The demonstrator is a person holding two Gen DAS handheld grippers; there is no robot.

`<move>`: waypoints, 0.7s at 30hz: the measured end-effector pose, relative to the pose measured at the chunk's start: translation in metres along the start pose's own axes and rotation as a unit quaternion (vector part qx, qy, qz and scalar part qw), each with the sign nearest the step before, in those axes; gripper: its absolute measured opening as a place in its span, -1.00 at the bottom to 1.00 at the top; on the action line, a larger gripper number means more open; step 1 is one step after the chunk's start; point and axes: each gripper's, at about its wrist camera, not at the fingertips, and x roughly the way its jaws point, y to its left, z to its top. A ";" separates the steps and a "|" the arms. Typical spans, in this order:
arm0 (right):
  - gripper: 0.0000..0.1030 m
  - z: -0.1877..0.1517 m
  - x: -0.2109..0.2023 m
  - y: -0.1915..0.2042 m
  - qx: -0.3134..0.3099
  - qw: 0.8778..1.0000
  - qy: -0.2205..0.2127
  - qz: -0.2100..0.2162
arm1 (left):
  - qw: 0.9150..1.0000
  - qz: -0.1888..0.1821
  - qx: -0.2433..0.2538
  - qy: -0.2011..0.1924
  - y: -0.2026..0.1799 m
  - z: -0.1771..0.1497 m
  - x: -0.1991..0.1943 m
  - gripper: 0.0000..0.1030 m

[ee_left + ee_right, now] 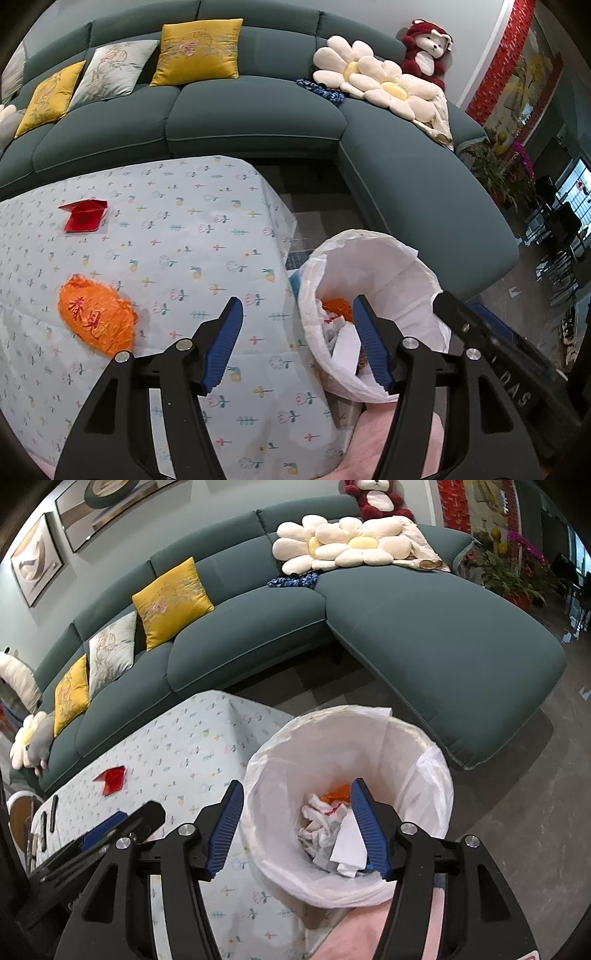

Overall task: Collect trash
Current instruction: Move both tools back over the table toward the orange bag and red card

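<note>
Wall pictures [35,559] right view only, orange wrapper [96,315] left

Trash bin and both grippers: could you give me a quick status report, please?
Left gripper and right gripper open, empty. Bin holds crumpled trash. Orange wrapper and red packet remain on table. Nothing blocking.

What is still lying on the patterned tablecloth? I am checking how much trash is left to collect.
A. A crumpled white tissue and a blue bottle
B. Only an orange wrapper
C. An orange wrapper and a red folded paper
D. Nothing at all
C: the left wrist view shows the orange wrapper and the red folded paper both on the tablecloth, outside the lined bin.
</note>
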 end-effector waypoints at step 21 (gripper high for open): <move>0.16 -0.043 0.006 0.060 -0.065 0.997 0.037 0.010 | 0.996 0.043 -0.083 -0.010 0.079 -0.018 -0.023 0.39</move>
